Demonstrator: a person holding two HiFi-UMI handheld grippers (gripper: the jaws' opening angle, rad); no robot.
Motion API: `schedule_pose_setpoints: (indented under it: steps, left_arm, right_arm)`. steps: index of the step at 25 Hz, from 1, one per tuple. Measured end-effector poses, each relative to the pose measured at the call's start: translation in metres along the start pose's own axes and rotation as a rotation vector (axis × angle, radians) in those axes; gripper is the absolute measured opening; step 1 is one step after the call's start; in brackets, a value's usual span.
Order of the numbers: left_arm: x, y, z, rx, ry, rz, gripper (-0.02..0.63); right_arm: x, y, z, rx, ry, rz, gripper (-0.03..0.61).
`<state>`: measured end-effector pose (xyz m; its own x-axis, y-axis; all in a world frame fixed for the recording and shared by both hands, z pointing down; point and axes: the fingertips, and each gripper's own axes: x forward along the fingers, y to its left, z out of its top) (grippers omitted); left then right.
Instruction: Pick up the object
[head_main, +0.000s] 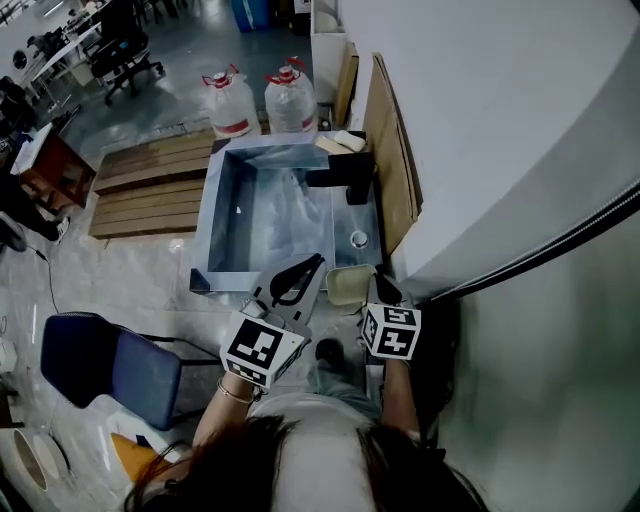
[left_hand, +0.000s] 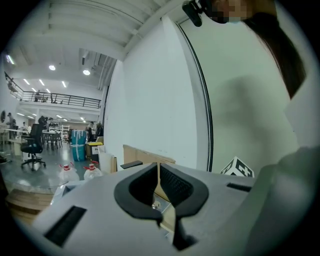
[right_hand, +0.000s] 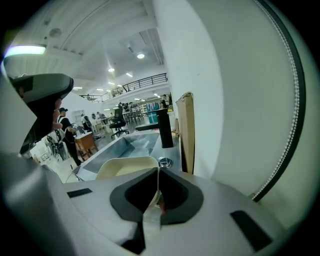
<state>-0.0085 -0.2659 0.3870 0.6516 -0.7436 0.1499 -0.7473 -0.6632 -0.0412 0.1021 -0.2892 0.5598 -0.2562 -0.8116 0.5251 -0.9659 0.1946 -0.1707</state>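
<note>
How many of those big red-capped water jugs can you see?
2. They stand side by side past the sink's far end: left jug, right jug. More could be hidden outside the view.

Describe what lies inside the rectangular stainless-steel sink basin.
The rectangular stainless-steel sink basin shows only bare, glossy metal. The black tap overhangs its right side. The left gripper covers the near edge, hiding that part.

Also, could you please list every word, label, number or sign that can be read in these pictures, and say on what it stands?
No word or number can be read in any view.
Left marker cube: only a black-and-white square pattern, no letters.
Right marker cube: the same, pattern only.
Water bottles: any print is too small and blurred to read.
</note>
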Motion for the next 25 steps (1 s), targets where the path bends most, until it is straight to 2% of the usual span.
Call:
schedule_pose_setpoints:
  steps: [25]
  left_arm:
    - [-0.092, -0.038, 0.010, 0.016, -0.063, 0.059, 0.009]
  right_arm:
    - [-0.097, 0.037, 0.015, 0.087, -0.182, 0.045, 0.032]
